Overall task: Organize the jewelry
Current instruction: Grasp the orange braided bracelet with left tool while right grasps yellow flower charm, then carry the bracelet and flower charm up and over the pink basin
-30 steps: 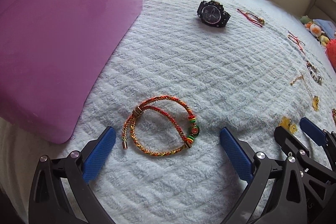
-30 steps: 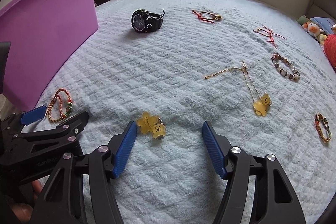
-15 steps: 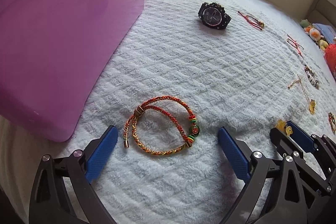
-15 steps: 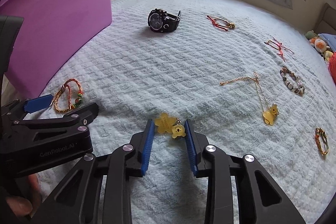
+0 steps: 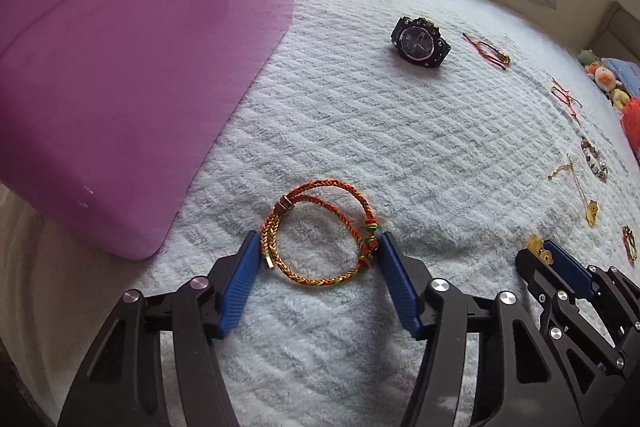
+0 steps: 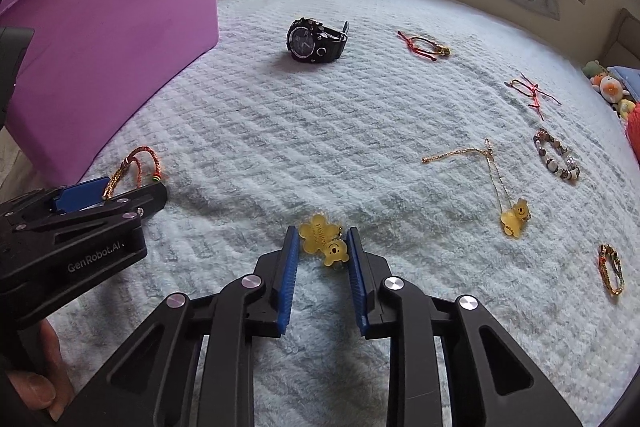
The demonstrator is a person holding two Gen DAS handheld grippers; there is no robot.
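A red-and-yellow braided bracelet point(image 5: 320, 235) lies on the pale bedspread point(image 5: 400, 147). My left gripper point(image 5: 318, 239) is closed in around it, with the blue pads touching both its sides. It also shows in the right wrist view point(image 6: 136, 167). My right gripper point(image 6: 323, 239) is shut on a yellow bear charm point(image 6: 324, 245), which rests on the bedspread. The purple bin point(image 5: 120, 67) stands at the left, right beside the bracelet.
On the bedspread lie a black watch point(image 6: 316, 41), two red cord bracelets point(image 6: 424, 45) point(image 6: 530, 91), a beaded bracelet point(image 6: 556, 155), a gold chain with a bear pendant point(image 6: 512, 219) and a small braided bracelet point(image 6: 612, 269). Plush toys point(image 6: 608, 87) sit at the right edge.
The left jaws have narrowed from wide open onto the braided bracelet's sides. The right jaws closed on the yellow charm earlier and have stayed there. Both grippers moved slightly forward.
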